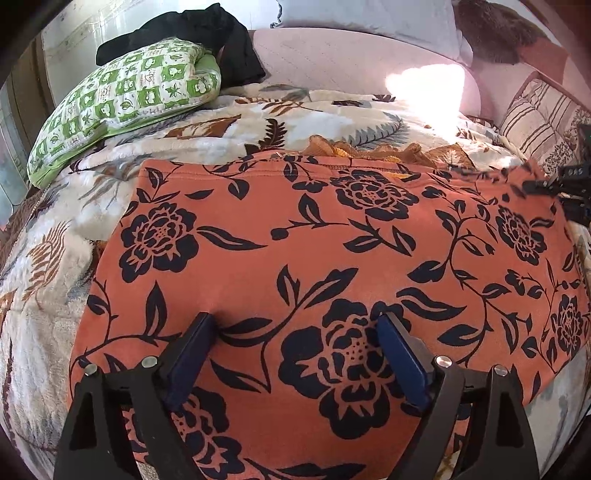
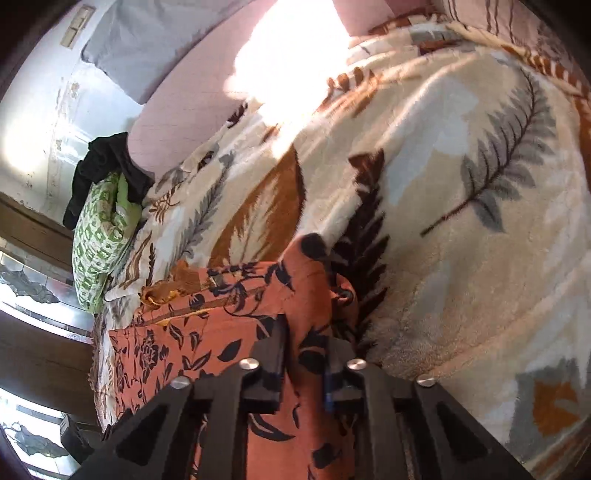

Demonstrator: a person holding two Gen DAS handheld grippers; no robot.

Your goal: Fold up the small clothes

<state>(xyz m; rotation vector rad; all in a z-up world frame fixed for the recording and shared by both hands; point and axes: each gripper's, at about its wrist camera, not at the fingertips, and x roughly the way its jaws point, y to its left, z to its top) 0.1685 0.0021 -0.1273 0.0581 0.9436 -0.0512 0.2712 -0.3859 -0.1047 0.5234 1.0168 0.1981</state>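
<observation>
An orange garment with black flowers [image 1: 295, 240] lies spread flat on the bed's leaf-print blanket [image 1: 48, 295]. My left gripper [image 1: 298, 321] is open, its blue pads wide apart and resting on the garment's near part, with a printed flower between them. In the right wrist view my right gripper [image 2: 306, 334] is shut on a raised fold at the edge of the garment [image 2: 166, 350], which bunches up between the fingers. At the left wrist view's right edge, a black part of the right gripper [image 1: 550, 184] shows at the garment's far right corner.
A green-and-white pillow [image 1: 125, 99] with a black garment [image 1: 207, 29] on it lies at the far left. A strip of mustard lace [image 1: 369, 149] shows along the garment's far edge. A striped pillow [image 1: 535, 118] sits far right. The blanket [image 2: 461, 184] stretches away beyond the right gripper.
</observation>
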